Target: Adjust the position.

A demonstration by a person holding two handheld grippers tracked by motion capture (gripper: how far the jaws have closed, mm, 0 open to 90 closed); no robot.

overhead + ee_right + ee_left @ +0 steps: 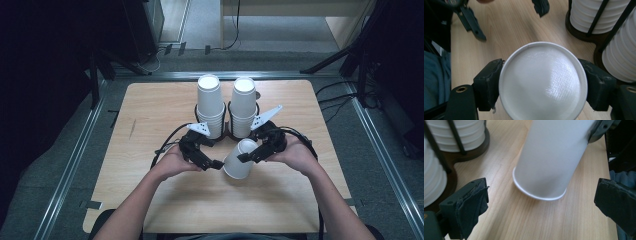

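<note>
Cup (pixel 239 160): white paper, smooth tapered cone, rolled rim, held upside down and tilted, rim toward the pale wood-grain table (pixel 150 110). In the right gripper view its flat, faintly textured base (pixel 542 81) faces the camera, a black padded jaw pressed on either side at 3 and 9 o'clock. Right gripper (pixel 248 156) is clamped around the cup's wall, roughly half closed; right hand (pixel 295 152) comes in from 4 o'clock, wrist rolled inward. Left gripper (pixel 210 162) has its jaws spread fully wide, nothing between the pads; frayed fabric pad covers show in the left gripper view (pixel 474 202). Cup rim (pixel 539 192) sits just ahead of that gap, at 12 o'clock from the left jaws, not touching them. Left hand (pixel 172 162) enters from 7 o'clock. Two stacks of inverted paper cups (pixel 210 102) (pixel 243 102) stand in a dark wire-and-wood holder (pixel 227 134) at 12 o'clock, near both grippers.
</note>
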